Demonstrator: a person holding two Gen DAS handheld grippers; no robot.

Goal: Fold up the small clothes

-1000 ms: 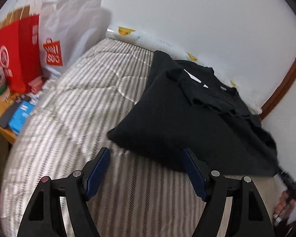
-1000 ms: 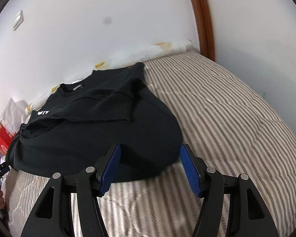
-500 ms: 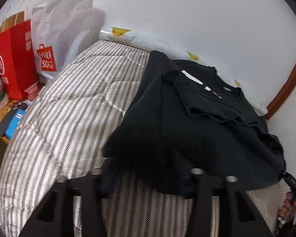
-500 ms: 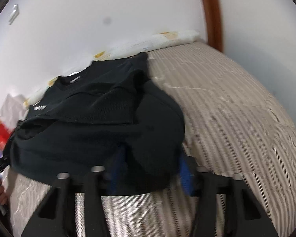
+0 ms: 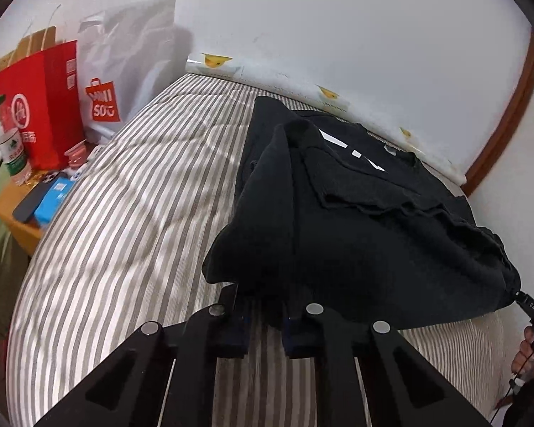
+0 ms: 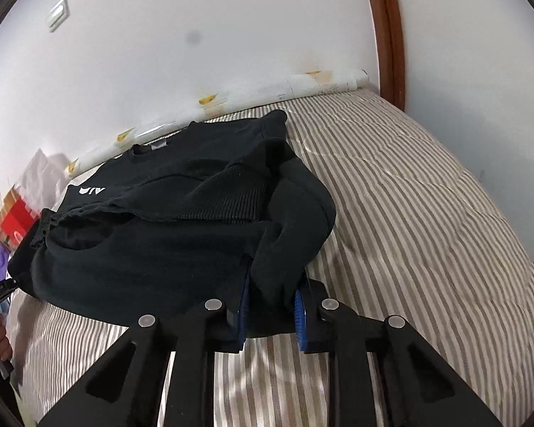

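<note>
Jaws of left gripper drawn narrow, pinching near hem corner of black sweatshirt; jaws of right gripper likewise narrow, blue pads clamped on opposite near corner of same garment, cloth bunched betw. them. Sweatshirt spread on striped bedcover, neck toward wall, white lettering on chest, sleeves folded across front, ribbed cuff on top; near hem lifted slightly off cover at both grips. Patterned roll along wall behind neck. Beside bed, left-wrist view: white shopping bag, red paper bag, wooden side table w/ dark phone and blue box. Wooden door frame at far right corner
</note>
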